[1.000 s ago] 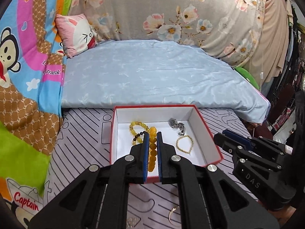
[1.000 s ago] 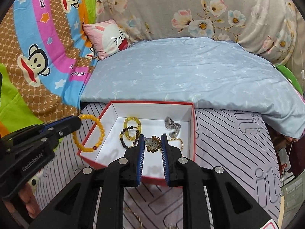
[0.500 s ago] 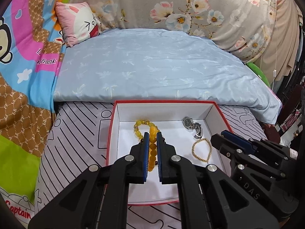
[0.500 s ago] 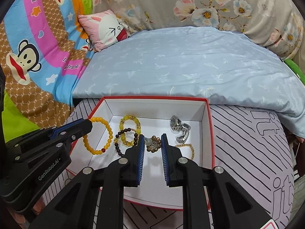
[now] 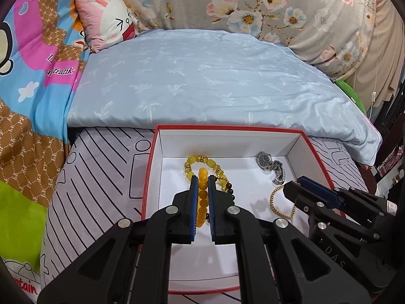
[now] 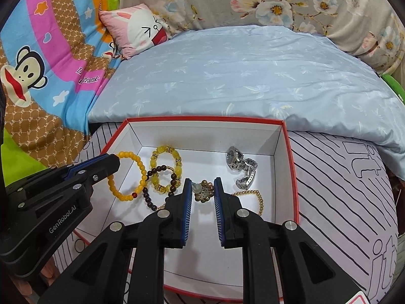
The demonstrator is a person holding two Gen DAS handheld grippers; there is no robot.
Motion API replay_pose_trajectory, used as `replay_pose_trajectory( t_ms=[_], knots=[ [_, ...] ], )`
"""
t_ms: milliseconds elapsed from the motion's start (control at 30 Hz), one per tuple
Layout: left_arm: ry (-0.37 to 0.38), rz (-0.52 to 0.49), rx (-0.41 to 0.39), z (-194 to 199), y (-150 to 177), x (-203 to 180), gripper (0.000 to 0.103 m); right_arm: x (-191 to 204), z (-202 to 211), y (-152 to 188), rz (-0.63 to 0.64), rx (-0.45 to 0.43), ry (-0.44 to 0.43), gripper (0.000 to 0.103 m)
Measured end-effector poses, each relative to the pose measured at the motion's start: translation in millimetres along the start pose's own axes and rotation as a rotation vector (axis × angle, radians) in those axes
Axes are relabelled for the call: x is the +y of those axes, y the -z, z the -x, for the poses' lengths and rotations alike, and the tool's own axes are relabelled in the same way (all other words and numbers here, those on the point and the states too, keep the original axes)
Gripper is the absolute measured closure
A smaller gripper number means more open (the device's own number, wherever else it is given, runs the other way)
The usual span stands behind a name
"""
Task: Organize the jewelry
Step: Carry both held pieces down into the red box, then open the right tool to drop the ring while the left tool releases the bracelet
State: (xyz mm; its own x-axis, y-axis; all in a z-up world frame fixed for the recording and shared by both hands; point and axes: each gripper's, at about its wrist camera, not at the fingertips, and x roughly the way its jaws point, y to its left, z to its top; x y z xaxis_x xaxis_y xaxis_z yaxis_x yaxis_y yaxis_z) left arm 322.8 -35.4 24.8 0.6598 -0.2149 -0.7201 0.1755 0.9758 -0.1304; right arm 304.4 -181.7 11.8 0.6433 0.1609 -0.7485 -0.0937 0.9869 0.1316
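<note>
A white box with a red rim (image 5: 227, 126) (image 6: 202, 119) lies on the striped bedcover. My left gripper (image 5: 202, 179) (image 6: 114, 162) hangs over the box's left part, shut on an orange bead bracelet (image 5: 202, 202) (image 6: 126, 174) that dangles from its pads. My right gripper (image 6: 202, 185) (image 5: 298, 185) is over the box's middle, shut on a small brownish flower-shaped ornament (image 6: 203, 190). Inside the box lie a yellow bead bracelet (image 5: 200, 159) (image 6: 164, 152), a dark brown bead bracelet (image 6: 162, 172), a silver watch (image 5: 268, 162) (image 6: 240, 167) and a gold chain bracelet (image 5: 281, 202) (image 6: 253, 195).
A folded light-blue quilt (image 5: 202, 81) lies just behind the box. A pink rabbit cushion (image 5: 106, 22) and a floral pillow (image 5: 253, 5) sit at the back, and a colourful monkey-print blanket (image 6: 38, 63) rises on the left. Striped bedcover (image 6: 341, 190) shows right of the box.
Both grippers have come forward and down over the box, each keeping its piece. The box now looks larger and nearer in both views.
</note>
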Motion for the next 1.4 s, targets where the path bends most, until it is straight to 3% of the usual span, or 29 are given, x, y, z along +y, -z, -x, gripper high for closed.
replay_pose_trajectory(
  t_ms=[400, 533, 633, 833, 1400],
  knots=[
    [-0.001, 0.0, 0.01, -8.8, 2.5, 1.3, 0.096, 5.8, -12.3, 3.0, 0.015, 0.015, -0.006, 0.086],
    [-0.007, 0.007, 0.012, -9.5, 3.3, 2.4, 0.094, 10.0, -6.7, 3.4, 0.025, -0.006, -0.024, 0.077],
    [-0.011, 0.027, 0.009, -8.2, 2.7, 6.8, 0.083, 5.2, 0.8, 2.0, 0.009, -0.024, -0.016, 0.073],
    [-0.024, 0.039, -0.008, 3.5, 3.4, 12.8, 0.075, -15.2, 20.0, 6.6, -0.032, -0.033, 0.038, 0.073],
    [-0.013, 0.048, -0.021, 61.1, 39.0, 18.8, 0.073, -23.0, 91.6, 63.4, -0.06, -0.052, 0.08, 0.072]
  ],
)
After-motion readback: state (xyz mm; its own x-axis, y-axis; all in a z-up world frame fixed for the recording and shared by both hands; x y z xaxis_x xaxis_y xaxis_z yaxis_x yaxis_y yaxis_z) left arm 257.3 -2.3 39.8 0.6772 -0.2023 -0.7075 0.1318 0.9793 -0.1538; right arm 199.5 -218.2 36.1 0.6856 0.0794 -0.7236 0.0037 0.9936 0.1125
